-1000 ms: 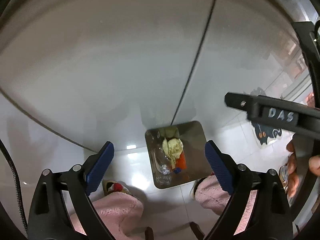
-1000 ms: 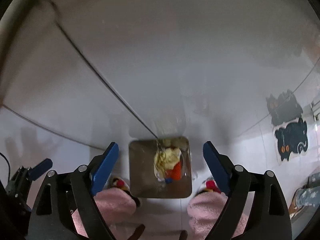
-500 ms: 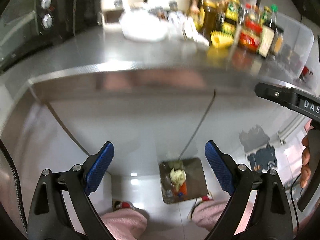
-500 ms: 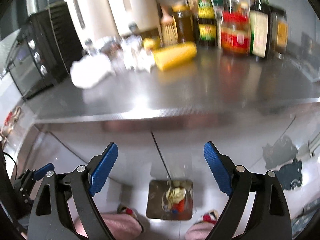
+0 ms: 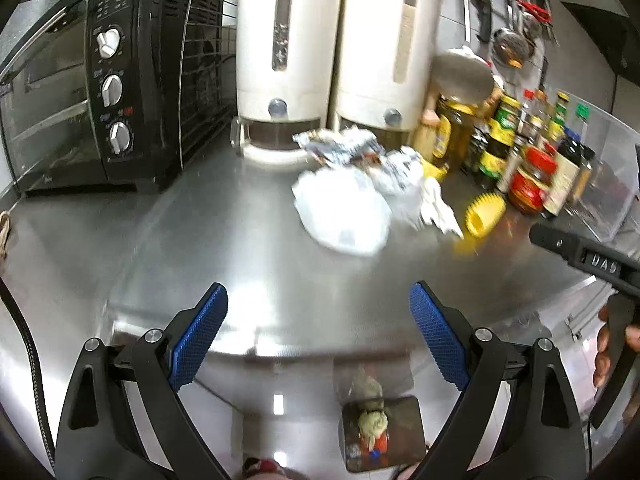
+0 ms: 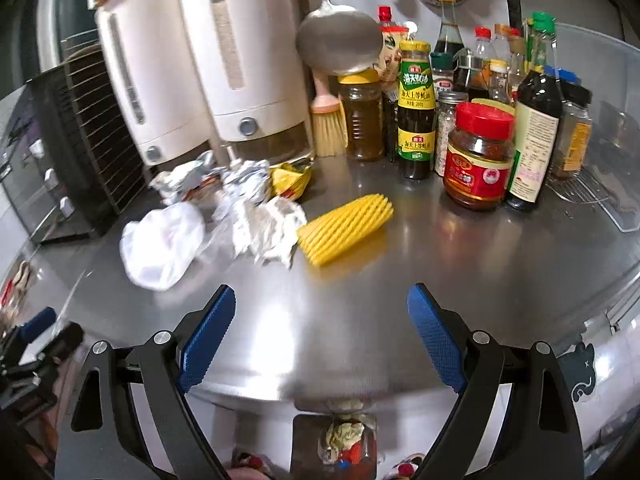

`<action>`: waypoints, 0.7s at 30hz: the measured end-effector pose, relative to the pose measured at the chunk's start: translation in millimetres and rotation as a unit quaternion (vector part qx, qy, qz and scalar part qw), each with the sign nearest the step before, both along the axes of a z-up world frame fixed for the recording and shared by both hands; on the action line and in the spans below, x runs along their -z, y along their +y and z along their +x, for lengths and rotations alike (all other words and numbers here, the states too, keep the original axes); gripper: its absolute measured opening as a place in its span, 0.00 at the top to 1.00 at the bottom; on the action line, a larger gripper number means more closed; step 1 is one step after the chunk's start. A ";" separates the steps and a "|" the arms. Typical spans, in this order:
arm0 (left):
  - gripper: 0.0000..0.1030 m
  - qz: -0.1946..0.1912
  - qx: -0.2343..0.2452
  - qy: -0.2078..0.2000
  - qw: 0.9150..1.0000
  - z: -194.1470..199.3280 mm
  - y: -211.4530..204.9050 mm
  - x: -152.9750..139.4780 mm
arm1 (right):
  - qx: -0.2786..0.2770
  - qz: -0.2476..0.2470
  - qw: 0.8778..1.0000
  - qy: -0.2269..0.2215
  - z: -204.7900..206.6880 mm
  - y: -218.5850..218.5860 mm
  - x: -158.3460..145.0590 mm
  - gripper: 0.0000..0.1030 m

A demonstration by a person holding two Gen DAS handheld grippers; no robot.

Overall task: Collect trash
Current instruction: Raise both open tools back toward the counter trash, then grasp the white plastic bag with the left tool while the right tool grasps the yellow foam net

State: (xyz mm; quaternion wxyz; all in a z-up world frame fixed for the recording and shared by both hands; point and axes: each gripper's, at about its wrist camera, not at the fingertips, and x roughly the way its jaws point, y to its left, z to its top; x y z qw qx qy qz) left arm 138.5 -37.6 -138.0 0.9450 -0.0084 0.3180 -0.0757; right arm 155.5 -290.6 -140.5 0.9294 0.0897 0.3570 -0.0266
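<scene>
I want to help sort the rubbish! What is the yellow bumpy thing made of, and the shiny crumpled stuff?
The yellow ribbed sleeve looks like soft foam netting: matte, squashy ridges. The crumpled silver wrappers look like foil or foil-lined plastic: creased and mirror-shiny.

The left hand-held gripper [image 5: 318,338] consists of two black angular finger arms, each faced with a blue textured pad and fitted with silver round-head screws at the pivots. A black braided cable [image 5: 24,344] runs along its left side. The right hand-held gripper [image 6: 320,338] is of identical build: black arms, blue pads, silver screws. Its black body carries raised lettering reading "DAS".
</scene>
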 end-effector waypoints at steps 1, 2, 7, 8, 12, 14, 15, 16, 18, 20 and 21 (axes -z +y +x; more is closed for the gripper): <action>0.16 -0.002 -0.001 0.000 1.000 10.3 0.8 -1.2 | 0.004 0.002 1.000 0.003 7.7 -2.7 1.6 0.15; 0.16 -0.003 -0.003 0.000 1.000 18.6 1.0 -2.2 | 0.011 0.006 1.000 0.006 17.5 -6.8 4.1 0.15; 0.16 -0.001 -0.009 -0.004 1.000 63.3 0.3 -3.9 | 0.035 0.035 0.999 0.022 57.0 -22.1 17.4 0.27; 0.16 0.001 -0.009 -0.006 1.000 69.9 -0.8 -2.3 | 0.040 0.036 0.998 0.023 64.1 -23.2 19.2 0.27; 0.16 0.011 -0.006 -0.003 1.000 99.5 -8.5 5.0 | 0.052 0.035 0.998 0.032 86.6 -25.0 27.4 0.30; 0.16 0.015 -0.006 0.003 1.000 112.8 -12.3 10.1 | 0.055 0.037 0.997 0.040 96.8 -25.6 33.3 0.32; 0.16 0.016 -0.007 0.008 1.000 118.9 -14.6 13.1 | 0.055 0.039 0.997 0.045 101.3 -25.4 36.8 0.33; 0.16 0.014 -0.005 0.014 1.000 125.5 -17.2 17.2 | 0.054 0.040 0.996 0.051 105.4 -24.8 40.4 0.35; 0.25 0.011 0.005 0.028 1.000 133.5 -21.9 24.2 | 0.052 0.037 0.996 0.058 110.1 -23.4 45.9 0.38; 0.41 0.008 0.016 0.039 0.999 137.6 -25.7 29.6 | 0.051 0.032 0.996 0.061 113.1 -22.9 50.4 0.46; 0.54 0.008 0.020 0.045 0.999 139.0 -27.4 32.0 | 0.051 0.029 0.996 0.060 113.0 -22.6 50.9 0.49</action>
